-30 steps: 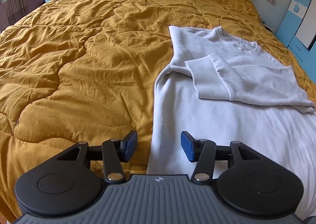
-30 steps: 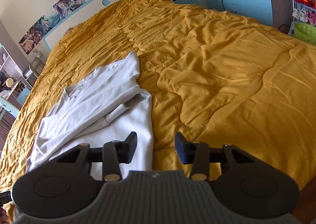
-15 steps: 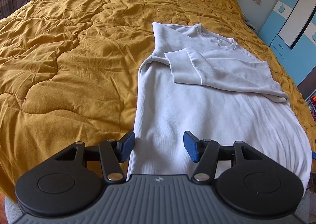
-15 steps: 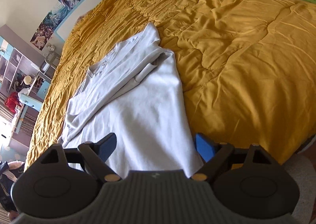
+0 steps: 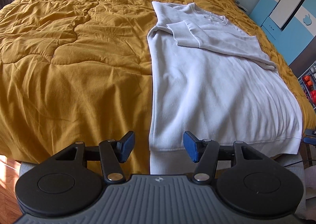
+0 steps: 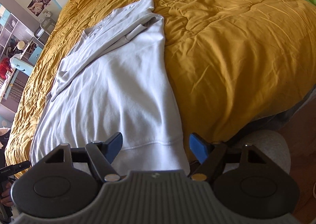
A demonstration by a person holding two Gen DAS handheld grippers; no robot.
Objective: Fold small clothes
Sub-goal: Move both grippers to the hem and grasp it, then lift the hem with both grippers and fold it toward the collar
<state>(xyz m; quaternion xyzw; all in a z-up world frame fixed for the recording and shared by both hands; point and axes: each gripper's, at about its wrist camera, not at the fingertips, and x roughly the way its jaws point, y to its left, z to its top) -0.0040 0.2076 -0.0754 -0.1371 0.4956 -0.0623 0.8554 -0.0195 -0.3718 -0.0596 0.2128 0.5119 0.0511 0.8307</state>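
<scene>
A white long-sleeved sweatshirt [image 5: 213, 89] lies flat on the mustard quilt, collar away from me, both sleeves folded across the chest. Its hem hangs a little over the bed's near edge. My left gripper [image 5: 159, 148] is open and empty, just above the hem's left corner. In the right wrist view the sweatshirt [image 6: 118, 89] lies the same way. My right gripper [image 6: 158, 147] is open and empty, its jaws standing to either side of the hem's right corner [image 6: 173, 145].
The mustard quilt [image 5: 69, 56] covers the whole bed, with bare quilt left of the sweatshirt and to its right [image 6: 237, 46]. Blue wardrobes [image 5: 292, 6] stand beyond the bed. Shelves [image 6: 17, 46] line the far left wall. Wooden floor [image 5: 7, 172] lies below the bed edge.
Both grippers have pulled back toward the bed's near edge and lined up with the sweatshirt's hem corners. The right gripper's jaws have opened wider. The sweatshirt has not moved.
</scene>
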